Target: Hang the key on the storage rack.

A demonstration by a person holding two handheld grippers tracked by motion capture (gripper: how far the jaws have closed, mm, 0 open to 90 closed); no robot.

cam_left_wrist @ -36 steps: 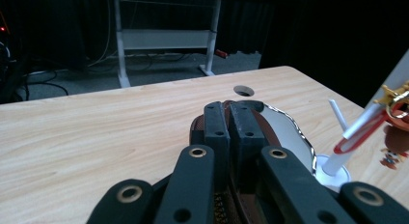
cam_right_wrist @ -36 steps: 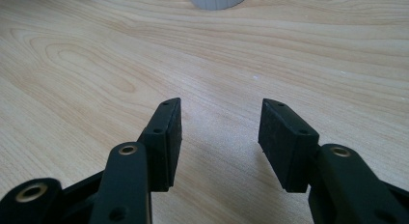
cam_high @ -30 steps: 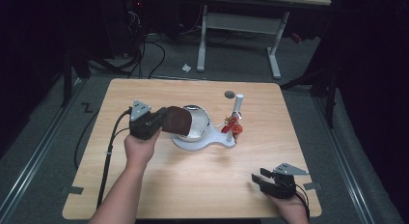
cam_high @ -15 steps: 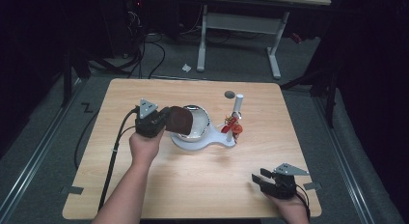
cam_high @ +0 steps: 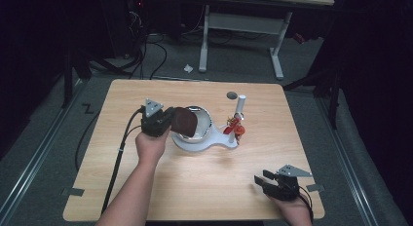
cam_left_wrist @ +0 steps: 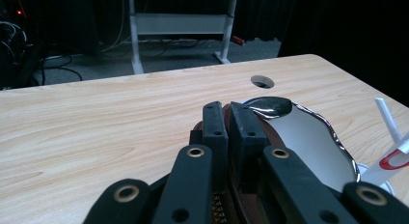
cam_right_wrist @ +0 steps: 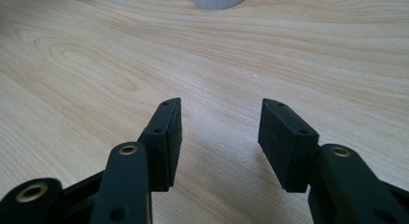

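Note:
My left gripper is shut on the edge of a thin brown disc. It holds the disc upright over the left rim of a shiny metal bowl. The bowl sits on a white base, and a white post with red pieces rises at the base's right end. My right gripper rests open near the table's front right corner, with bare wood between its pads.
A round cable hole lies in the wooden tabletop behind the bowl. The left gripper's cable trails off the front left. Dark floor, cables and a desk frame lie beyond the far edge.
My left gripper has shifted slightly right with the brown disc, so the disc now overlaps the bowl more. The right gripper has stayed in place.

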